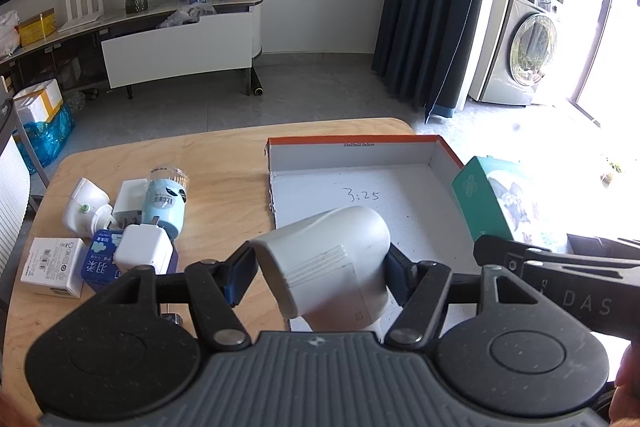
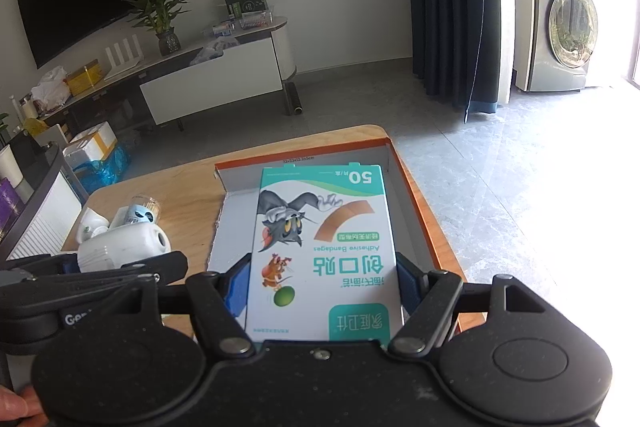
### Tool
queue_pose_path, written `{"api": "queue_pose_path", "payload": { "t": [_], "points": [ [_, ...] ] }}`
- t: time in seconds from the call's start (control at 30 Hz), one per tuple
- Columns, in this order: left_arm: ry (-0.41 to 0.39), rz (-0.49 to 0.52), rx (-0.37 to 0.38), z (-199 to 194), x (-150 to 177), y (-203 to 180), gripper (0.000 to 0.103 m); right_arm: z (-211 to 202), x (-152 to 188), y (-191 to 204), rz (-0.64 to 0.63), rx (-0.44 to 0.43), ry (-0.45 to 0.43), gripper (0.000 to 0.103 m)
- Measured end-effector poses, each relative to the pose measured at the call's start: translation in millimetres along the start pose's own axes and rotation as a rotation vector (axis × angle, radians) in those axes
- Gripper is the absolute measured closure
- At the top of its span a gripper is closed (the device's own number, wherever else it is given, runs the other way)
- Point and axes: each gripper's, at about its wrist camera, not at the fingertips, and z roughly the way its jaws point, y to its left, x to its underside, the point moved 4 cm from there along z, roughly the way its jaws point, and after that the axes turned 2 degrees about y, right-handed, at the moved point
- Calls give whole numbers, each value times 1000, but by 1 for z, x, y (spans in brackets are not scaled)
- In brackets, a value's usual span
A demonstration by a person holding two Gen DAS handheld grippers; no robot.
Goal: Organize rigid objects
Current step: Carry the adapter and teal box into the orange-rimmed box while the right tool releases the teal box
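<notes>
Left tool [image 1: 320, 277] clamps white camera-like device [image 1: 332, 263] – right tool [image 2: 322, 285] grips bandage box [image 2: 324, 247] – both over shoebox lid [image 1: 400, 147].

Both wrist views close above table [image 1: 224, 163], facing TV wall; share tray [image 1: 400, 195].

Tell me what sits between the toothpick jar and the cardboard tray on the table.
Nothing: in the left wrist view, only bare wooden table separates the toothpick jar from the cardboard tray. The other small items lie on the jar's far side.
</notes>
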Motion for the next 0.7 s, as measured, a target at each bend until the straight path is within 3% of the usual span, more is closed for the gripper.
{"api": "queue_pose_path", "payload": {
  "t": [0.7],
  "points": [
    [5,19,26,22,-22,-17,36,24,-33,-18,-10,17,3,19]
  ]
}}
